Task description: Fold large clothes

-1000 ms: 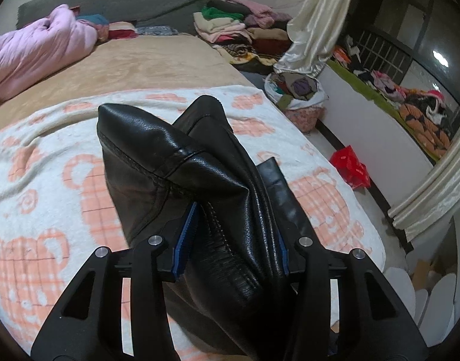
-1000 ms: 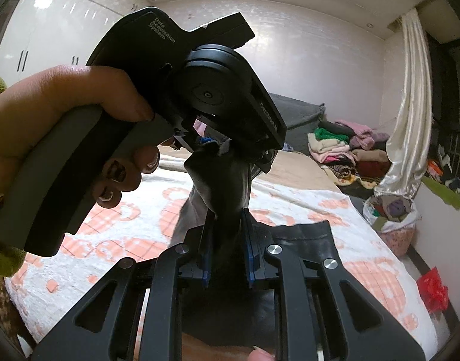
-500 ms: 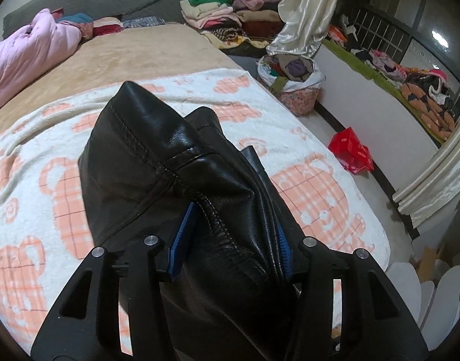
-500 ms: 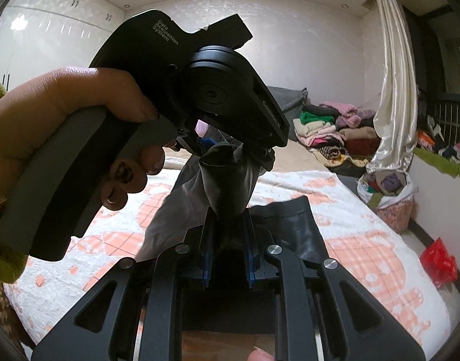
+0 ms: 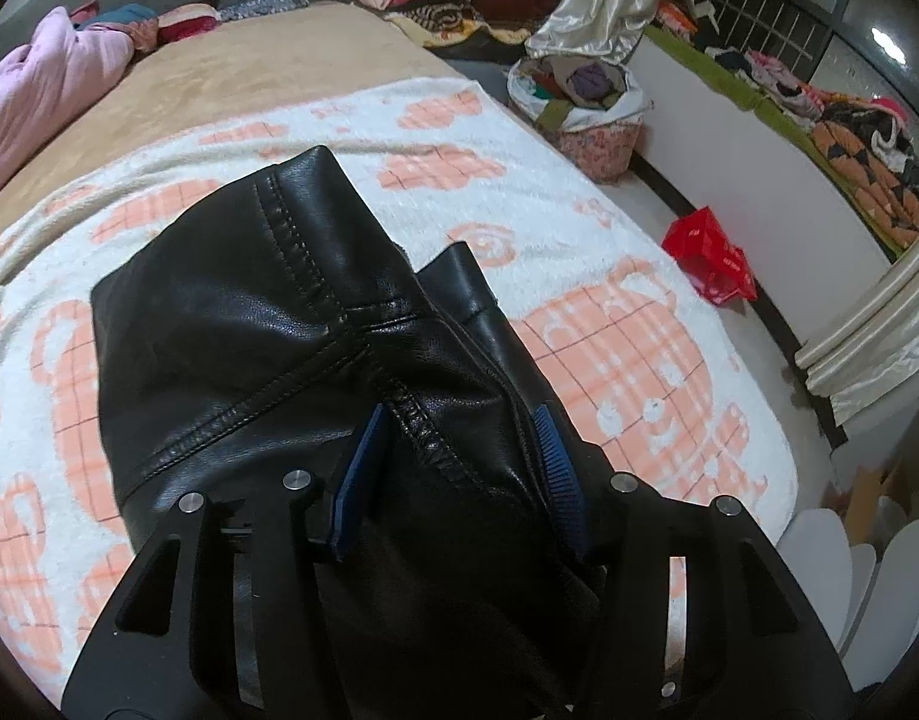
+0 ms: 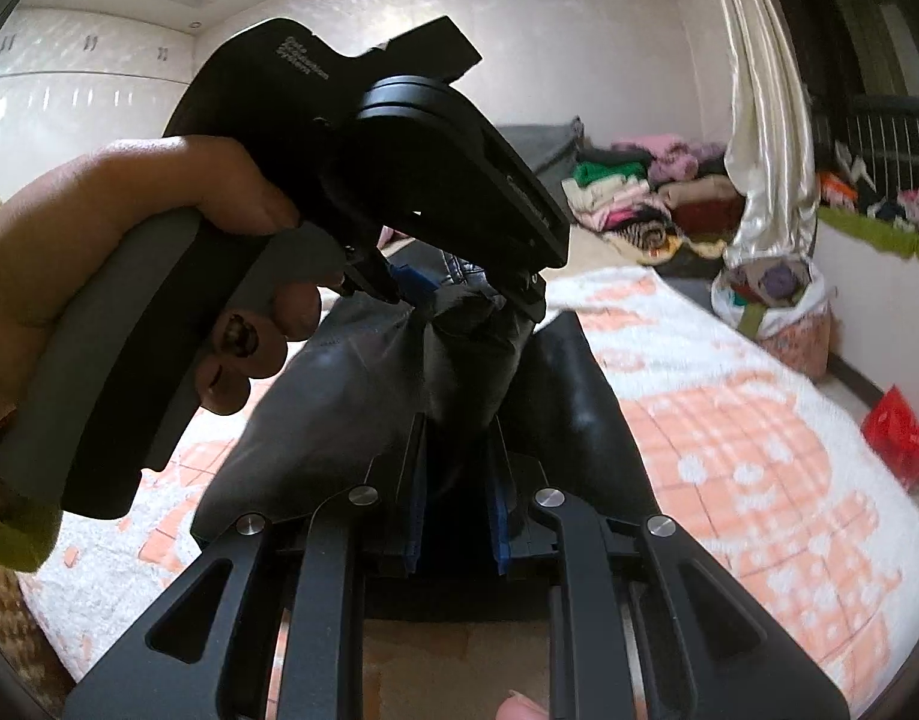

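A cluttered bedroom, its bed spread with a white fleece blanket [image 5: 579, 228] printed in orange checks. Over it hangs a black leather garment [image 5: 267, 336], bunched between both tools. The left gripper [image 5: 459, 468] is easing its jaws apart around the leather; the right gripper [image 6: 456, 498] pinches a narrow fold tight.

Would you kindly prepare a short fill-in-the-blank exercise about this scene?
1. Both grippers hold a black ____ garment.
2. The blanket under it is white with ____ patterns.
3. The bag on the floor beside the bed is ____.
4. The right gripper is ____ on the garment.

Missing words: leather; orange; red; shut
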